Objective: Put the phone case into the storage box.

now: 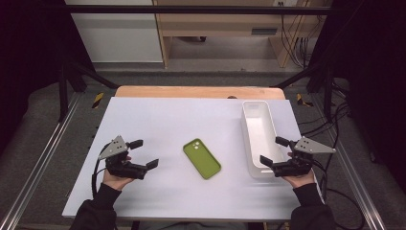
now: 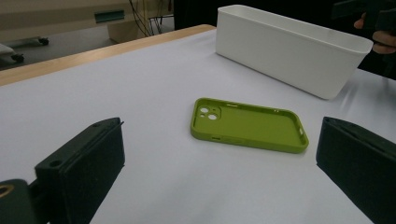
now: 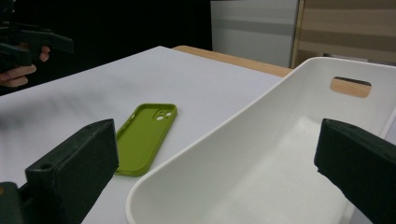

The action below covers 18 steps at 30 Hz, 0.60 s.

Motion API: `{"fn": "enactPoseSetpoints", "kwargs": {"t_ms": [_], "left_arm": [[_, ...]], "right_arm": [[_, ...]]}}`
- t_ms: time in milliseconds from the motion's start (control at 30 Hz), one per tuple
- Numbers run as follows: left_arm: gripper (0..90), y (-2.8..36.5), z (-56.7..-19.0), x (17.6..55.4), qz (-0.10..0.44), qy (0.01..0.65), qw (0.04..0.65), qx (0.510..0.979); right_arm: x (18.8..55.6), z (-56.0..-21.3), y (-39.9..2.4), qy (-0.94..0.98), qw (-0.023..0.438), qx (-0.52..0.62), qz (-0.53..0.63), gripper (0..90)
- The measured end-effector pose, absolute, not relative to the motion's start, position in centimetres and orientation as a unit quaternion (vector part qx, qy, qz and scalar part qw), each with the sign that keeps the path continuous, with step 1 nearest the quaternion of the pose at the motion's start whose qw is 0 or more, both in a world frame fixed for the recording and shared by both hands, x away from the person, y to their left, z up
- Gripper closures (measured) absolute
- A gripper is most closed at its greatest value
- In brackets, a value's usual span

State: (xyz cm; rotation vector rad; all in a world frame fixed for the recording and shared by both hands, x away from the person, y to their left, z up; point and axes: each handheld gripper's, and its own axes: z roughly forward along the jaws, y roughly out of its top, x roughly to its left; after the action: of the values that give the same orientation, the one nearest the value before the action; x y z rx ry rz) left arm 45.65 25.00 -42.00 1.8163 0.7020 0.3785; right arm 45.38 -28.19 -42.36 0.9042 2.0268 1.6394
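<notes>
A green phone case (image 1: 202, 158) lies between the open left gripper (image 1: 144, 154) and a white bin (image 1: 259, 137).

Overhead forward-down view plus two low, close gripper views, all sharing the green phone case (image 1: 201, 158).

We wear dark sleeves to the wrists. Each hand-held gripper — left (image 1: 143, 154), right (image 1: 271, 151) — is black, with two blocky jaws, a grey three-cornered plate on top and a black cable trailing back.
</notes>
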Motion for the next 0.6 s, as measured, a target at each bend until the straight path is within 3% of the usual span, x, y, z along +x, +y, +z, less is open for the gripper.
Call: {"fn": "enactPoseSetpoints", "kwargs": {"t_ms": [600], "left_arm": [[0.6,22.6,-41.8,45.5,0.146,0.295,0.543,0.773]], "right_arm": [[45.4,-42.4,-28.2,0.723,0.192,0.321,0.582,0.1]]}}
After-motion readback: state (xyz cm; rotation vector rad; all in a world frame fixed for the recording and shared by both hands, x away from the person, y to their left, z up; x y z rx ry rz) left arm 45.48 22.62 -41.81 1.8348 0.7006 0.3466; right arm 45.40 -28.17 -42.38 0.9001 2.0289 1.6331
